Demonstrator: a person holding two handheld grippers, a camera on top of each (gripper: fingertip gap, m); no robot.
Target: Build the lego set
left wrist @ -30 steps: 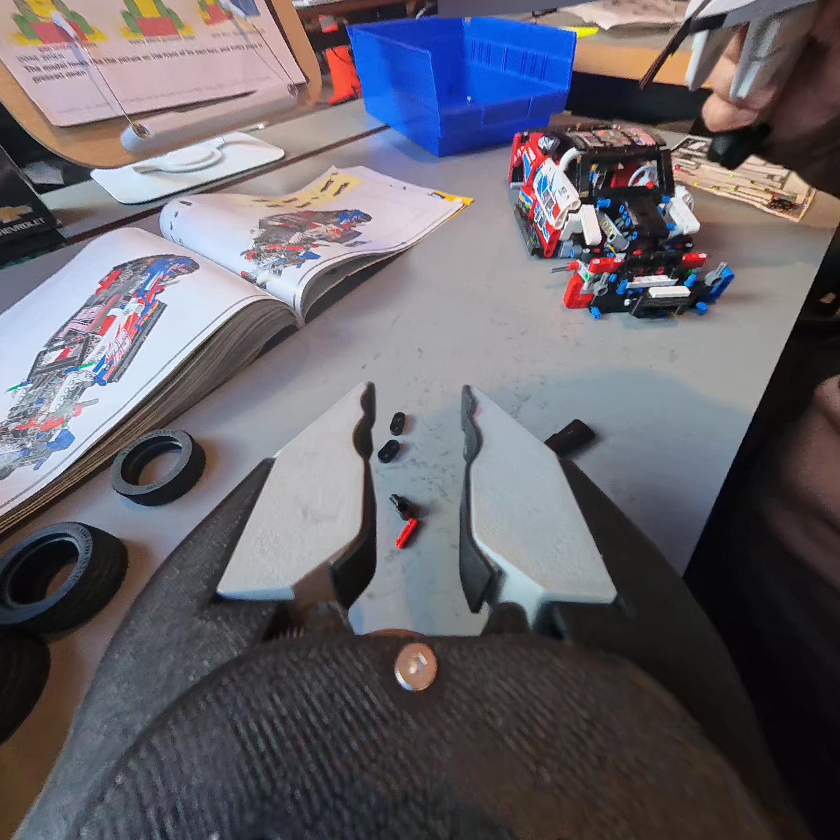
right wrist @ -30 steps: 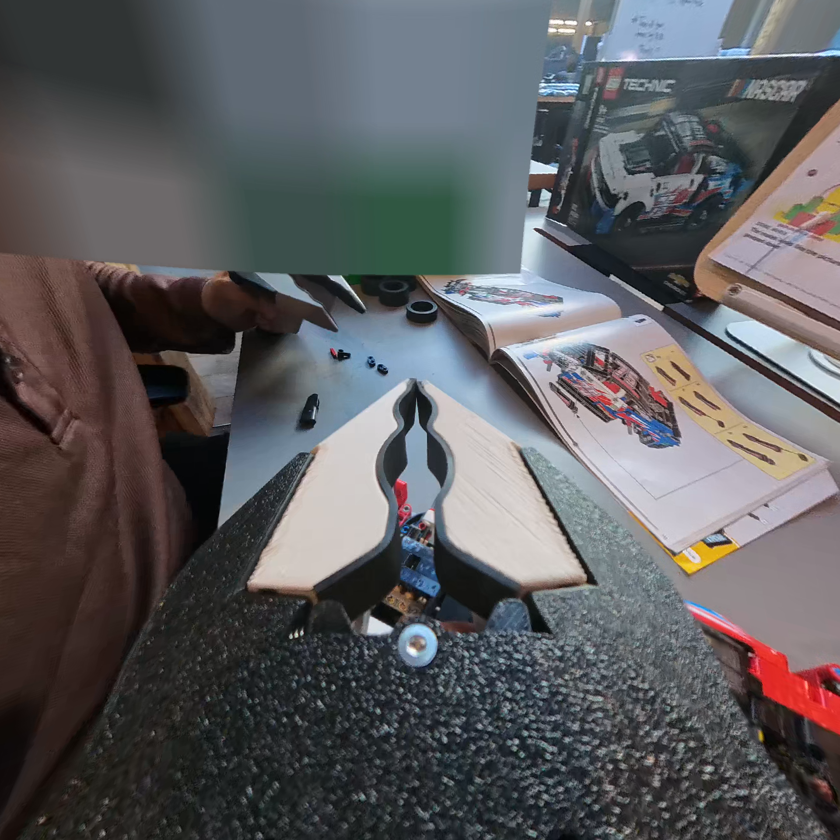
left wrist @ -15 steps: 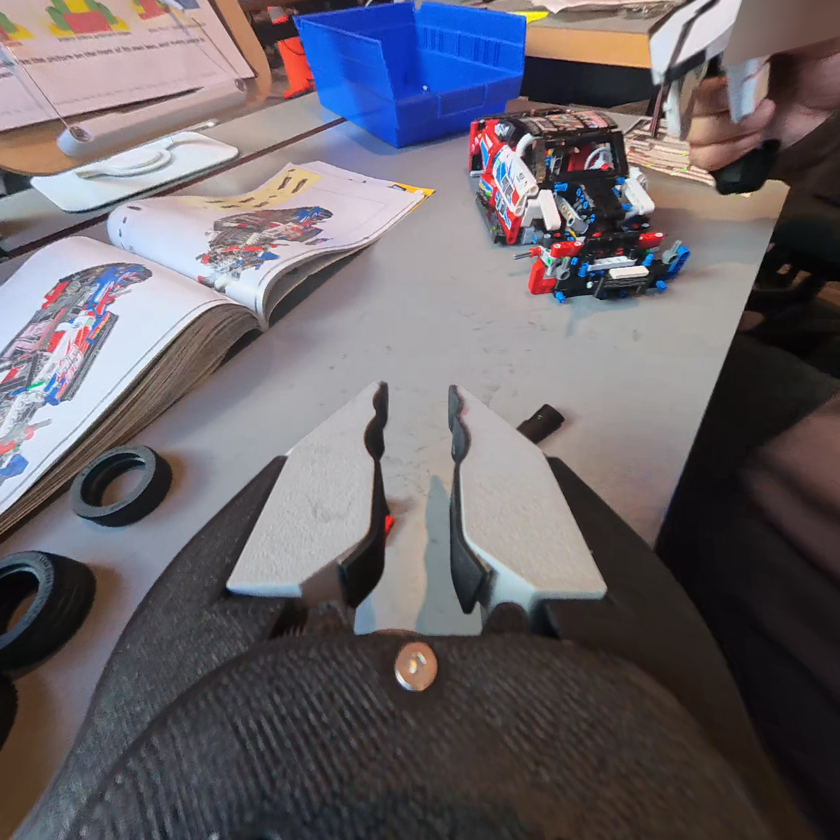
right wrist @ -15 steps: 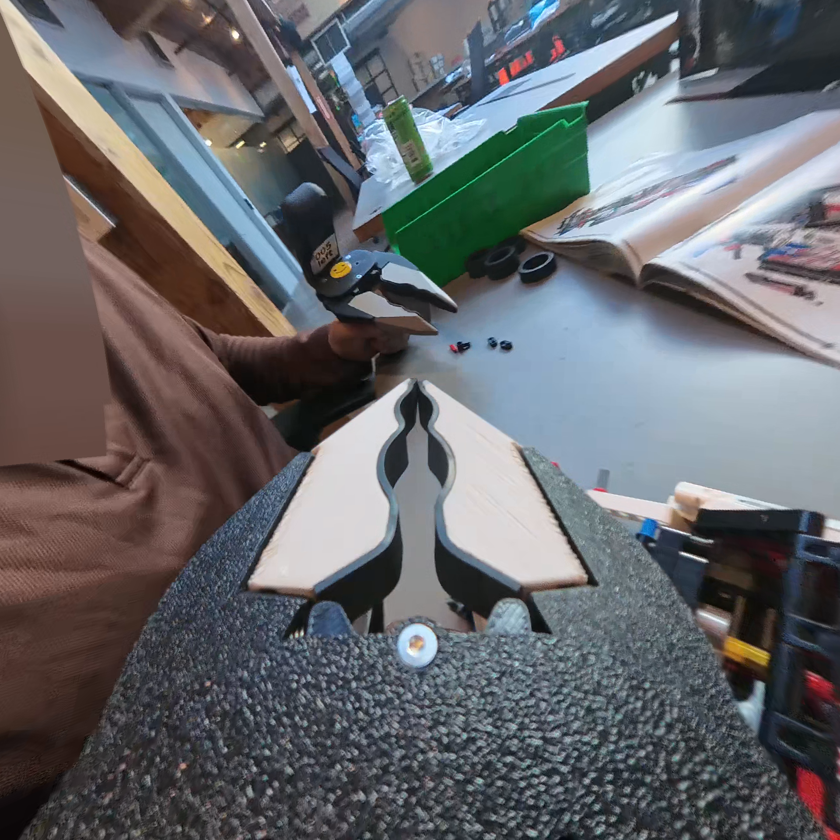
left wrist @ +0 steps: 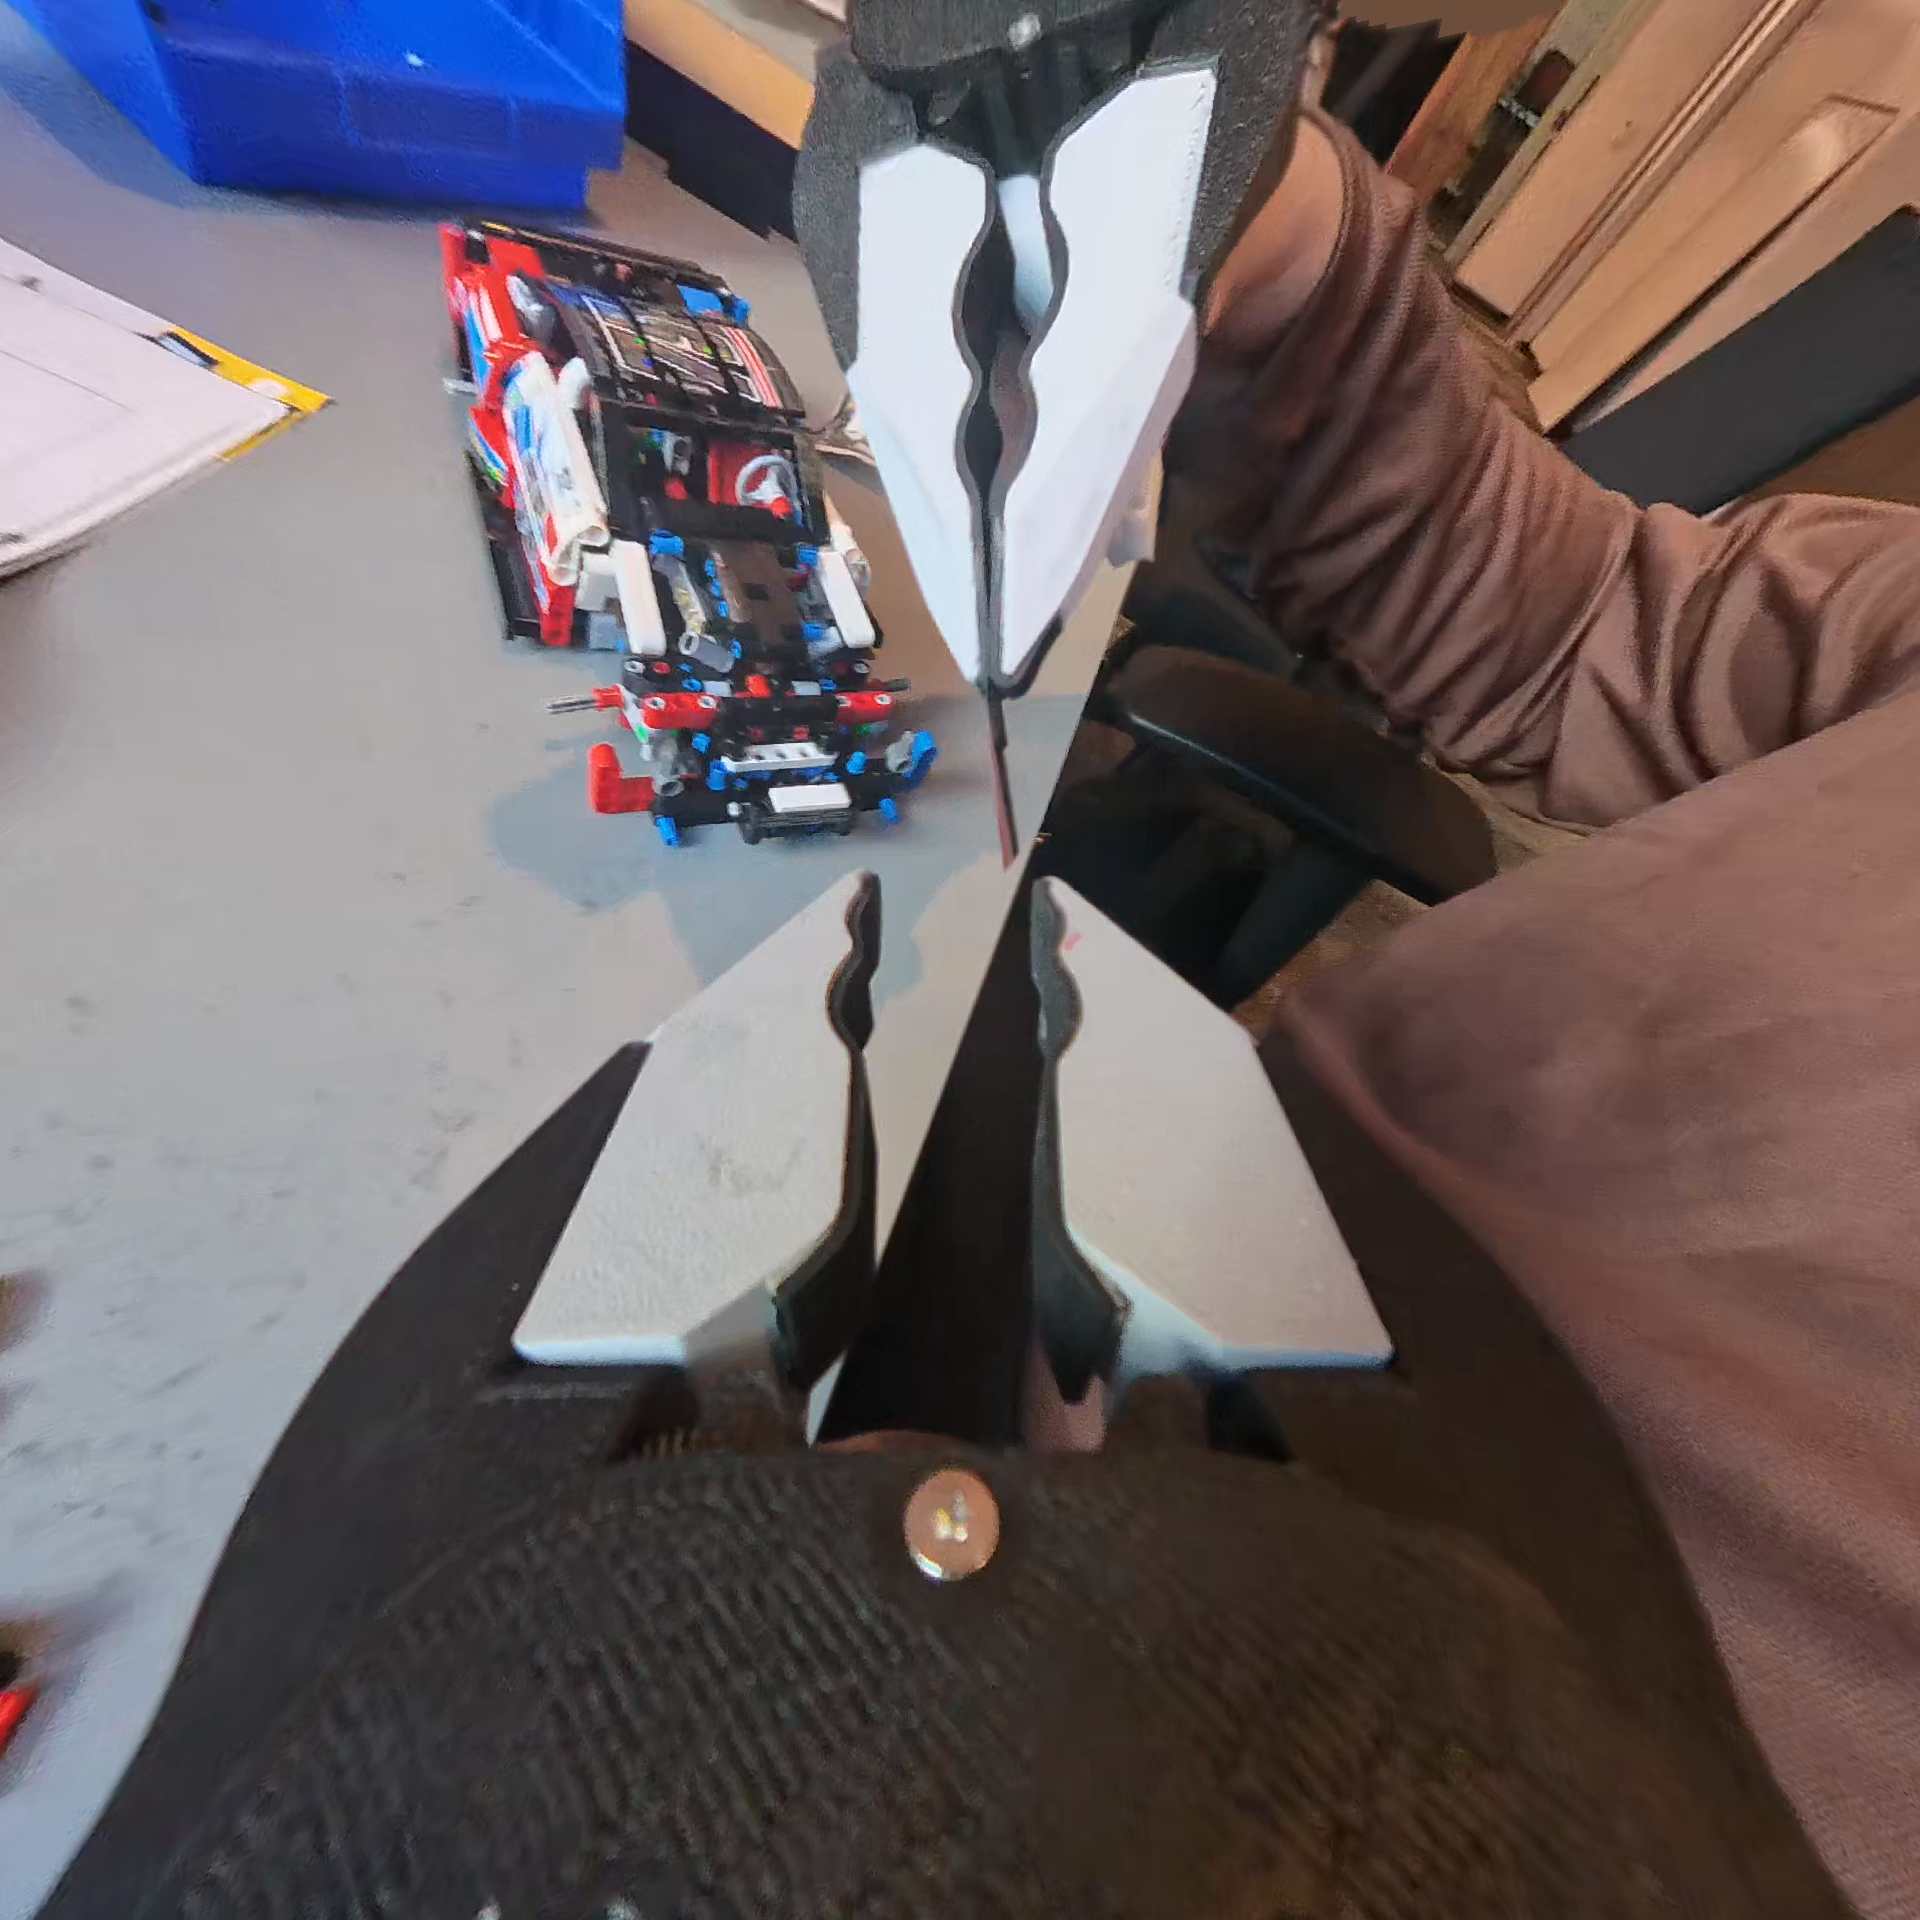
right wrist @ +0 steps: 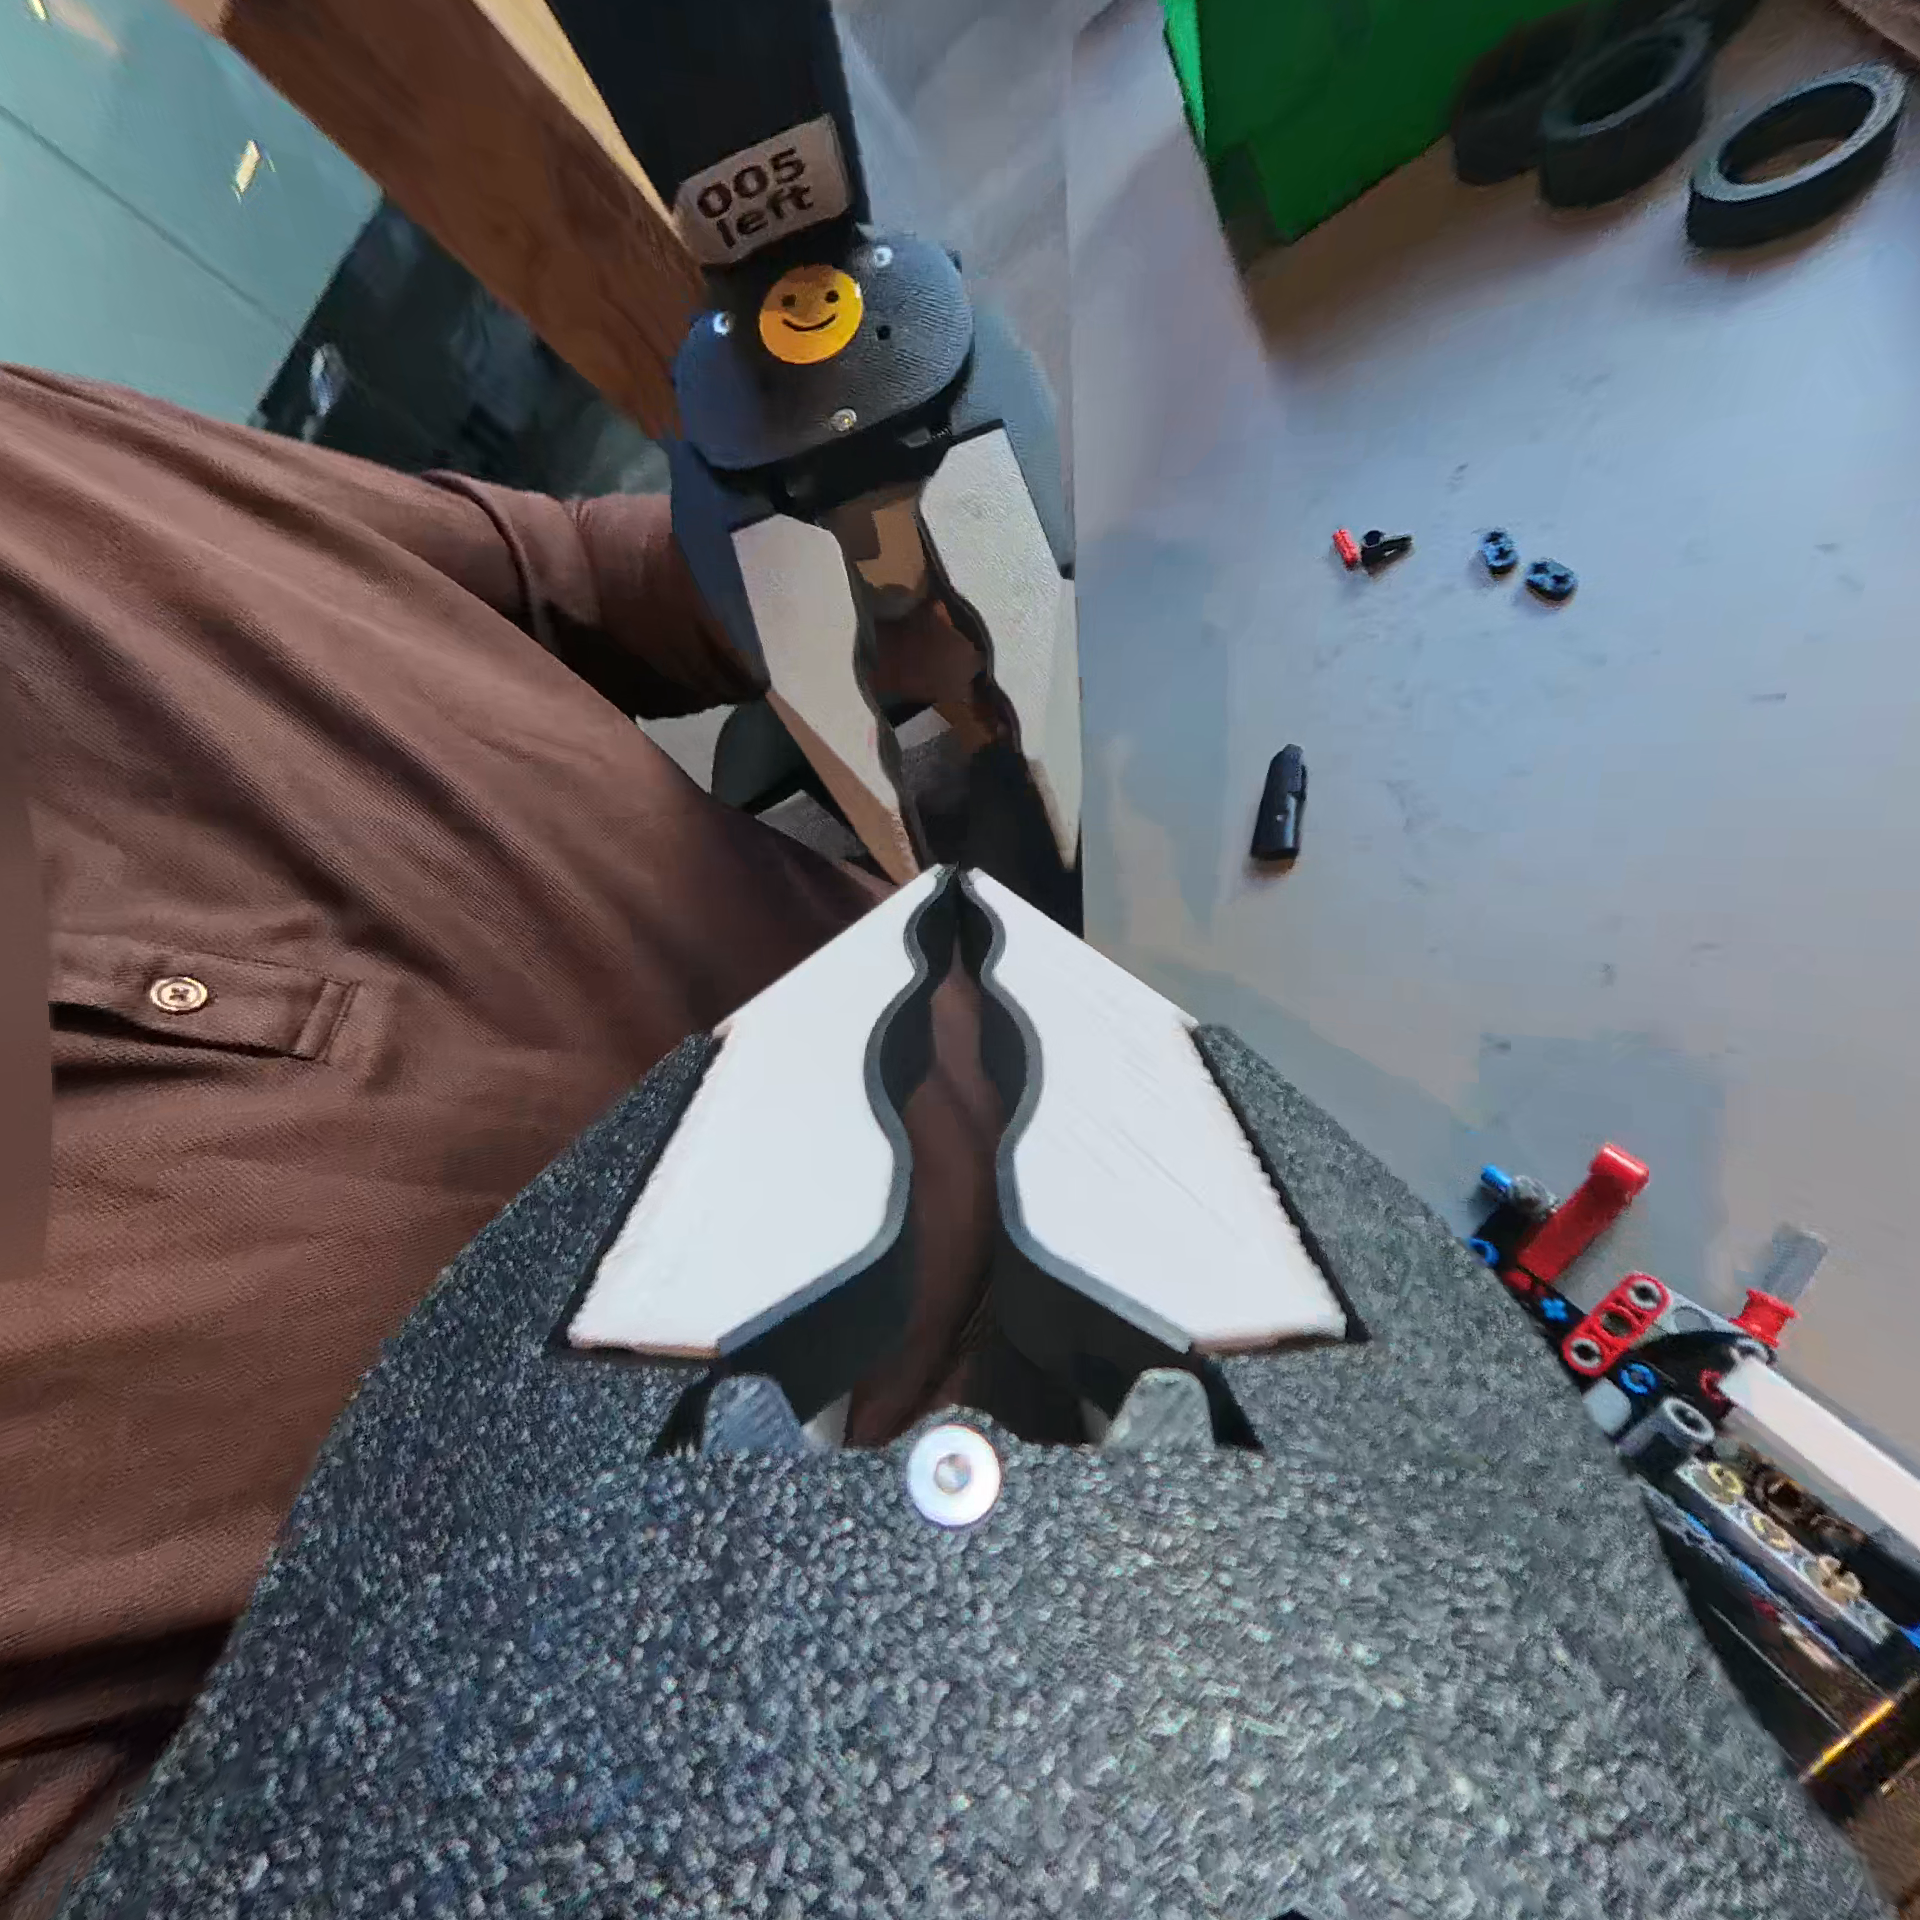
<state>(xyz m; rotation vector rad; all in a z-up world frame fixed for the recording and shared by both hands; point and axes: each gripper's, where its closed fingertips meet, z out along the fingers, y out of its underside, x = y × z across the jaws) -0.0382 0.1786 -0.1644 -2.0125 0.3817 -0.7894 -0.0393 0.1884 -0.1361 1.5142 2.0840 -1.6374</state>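
Observation:
The part-built red, white and black lego car (left wrist: 665, 499) sits on the grey table (left wrist: 260, 935); its front end also shows in the right wrist view (right wrist: 1662, 1403). My left gripper (left wrist: 954, 904) is open and empty, over the table's near edge. My right gripper (left wrist: 987, 675) points straight at it, tip to tip. It is shut on a thin dark rod (left wrist: 1000, 779) that reaches down toward the left jaws. In the right wrist view my right gripper (right wrist: 956, 878) is shut, the left gripper (right wrist: 992, 842) faces it, and the rod is hidden.
Loose on the table: a red-and-black pin (right wrist: 1371, 542), two small black pieces (right wrist: 1522, 566) and a black connector (right wrist: 1280, 800). Black tyres (right wrist: 1787, 156) lie by a green bin (right wrist: 1299, 104). A blue bin (left wrist: 364, 94) and the instruction book (left wrist: 94, 416) lie beyond the car. A person's brown shirt (right wrist: 312, 935) is close. My two grippers' fingertips are within a few centimetres of each other.
My left gripper has swung right, away from the small pieces, to the table edge, and its jaws have narrowed. My right gripper has turned to face it, tip to tip.

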